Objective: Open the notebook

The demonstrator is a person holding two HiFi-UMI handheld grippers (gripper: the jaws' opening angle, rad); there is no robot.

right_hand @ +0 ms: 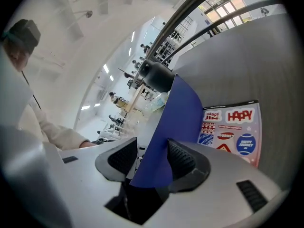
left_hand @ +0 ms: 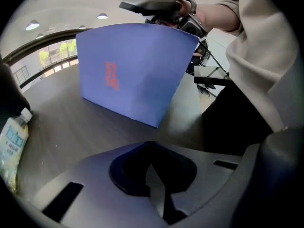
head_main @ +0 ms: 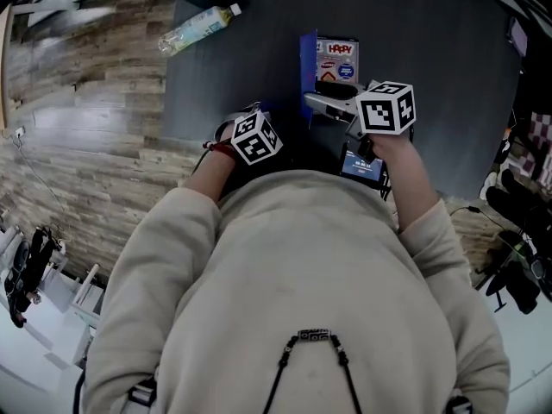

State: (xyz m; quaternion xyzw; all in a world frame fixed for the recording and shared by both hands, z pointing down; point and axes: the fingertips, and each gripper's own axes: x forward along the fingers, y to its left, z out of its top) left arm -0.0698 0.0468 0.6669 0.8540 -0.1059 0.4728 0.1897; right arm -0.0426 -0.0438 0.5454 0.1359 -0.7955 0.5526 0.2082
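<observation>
A clear plastic bottle (head_main: 198, 26) lies on its side on the dark tabletop (head_main: 431, 50), well to the left of the notebook (head_main: 338, 59) and further from the person. The left gripper (left_hand: 154, 184) is nearer to the person than the notebook and to its left side, apart from it. Its fingers are pressed together and nothing is between them. The notebook lies on the tabletop in front of the person. Its blue cover (right_hand: 175, 122) stands up almost straight from the left edge, and its outer face, with a small red mark, is turned to the left gripper. To the right of the raised cover, the inner page (right_hand: 232, 127) lies flat and shows colourful stickers. The right gripper (right_hand: 151, 160) comes to the notebook from the person's side. Its fingers (right_hand: 183, 160) are narrow and hold the free edge of the blue cover between their ribbed pads.
</observation>
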